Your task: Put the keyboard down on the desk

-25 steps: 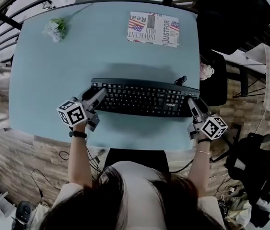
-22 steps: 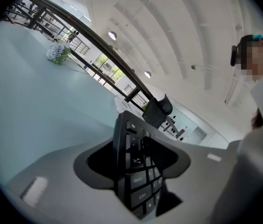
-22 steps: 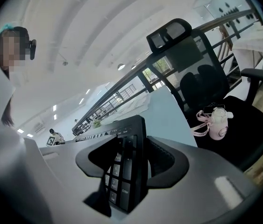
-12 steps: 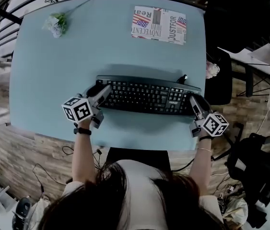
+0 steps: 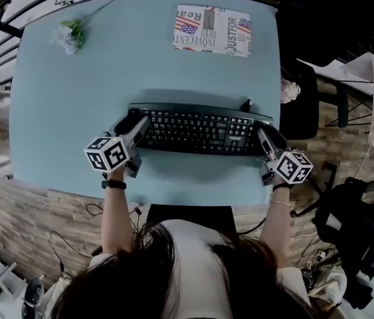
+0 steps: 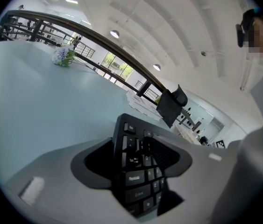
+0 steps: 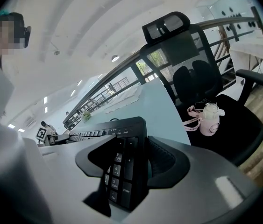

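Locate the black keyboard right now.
In the head view the keyboard spans the middle of the blue desk, toward the near edge, with the flag-printed mat beyond it.

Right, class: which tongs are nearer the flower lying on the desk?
Left. The left tongs are at the left end of the keyboard, the end nearer the flower, jaws just opening with the keyboard between them. The right tongs are at its opposite end.

The keyboard [image 5: 193,130] has sunk, apparently onto the desk [image 5: 74,98]; left gripper [image 5: 135,125] jaws just opening around it.
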A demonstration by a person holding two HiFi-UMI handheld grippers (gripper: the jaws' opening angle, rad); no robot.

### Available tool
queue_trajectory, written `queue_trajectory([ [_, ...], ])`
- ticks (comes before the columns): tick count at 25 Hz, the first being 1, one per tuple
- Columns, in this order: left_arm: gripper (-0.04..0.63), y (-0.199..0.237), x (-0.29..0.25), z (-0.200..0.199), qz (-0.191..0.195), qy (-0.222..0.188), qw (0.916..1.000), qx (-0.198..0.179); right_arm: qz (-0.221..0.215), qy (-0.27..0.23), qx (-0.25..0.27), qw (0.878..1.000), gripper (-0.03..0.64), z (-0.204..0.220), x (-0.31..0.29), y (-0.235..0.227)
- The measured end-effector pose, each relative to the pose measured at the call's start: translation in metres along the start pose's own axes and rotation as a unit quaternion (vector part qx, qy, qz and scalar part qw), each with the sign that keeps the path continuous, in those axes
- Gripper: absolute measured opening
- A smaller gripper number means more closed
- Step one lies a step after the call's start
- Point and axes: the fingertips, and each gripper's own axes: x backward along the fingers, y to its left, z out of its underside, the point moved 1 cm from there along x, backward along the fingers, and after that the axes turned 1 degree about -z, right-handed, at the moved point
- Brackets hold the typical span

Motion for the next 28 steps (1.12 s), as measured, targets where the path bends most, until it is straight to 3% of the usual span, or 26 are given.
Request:
queue_trajectory([
  [6,0.296,0.005,0.001,0.004,-0.050,0.004,0.9980,-0.039,0.025,-0.004,0.044,0.999,0.183,0.000,-0.001,0.002],
  [17,0.313,0.012,0.004,0.008,-0.104,0.003,0.9907,-0.088,0.050,-0.021,0.099,0.994,0.187,-0.003,-0.003,0.008],
  [28,0.314,0.009,0.008,0.005,-0.125,0.003,0.9831,-0.134,0.052,-0.012,0.128,0.990,0.199,0.000,0.006,0.012],
])
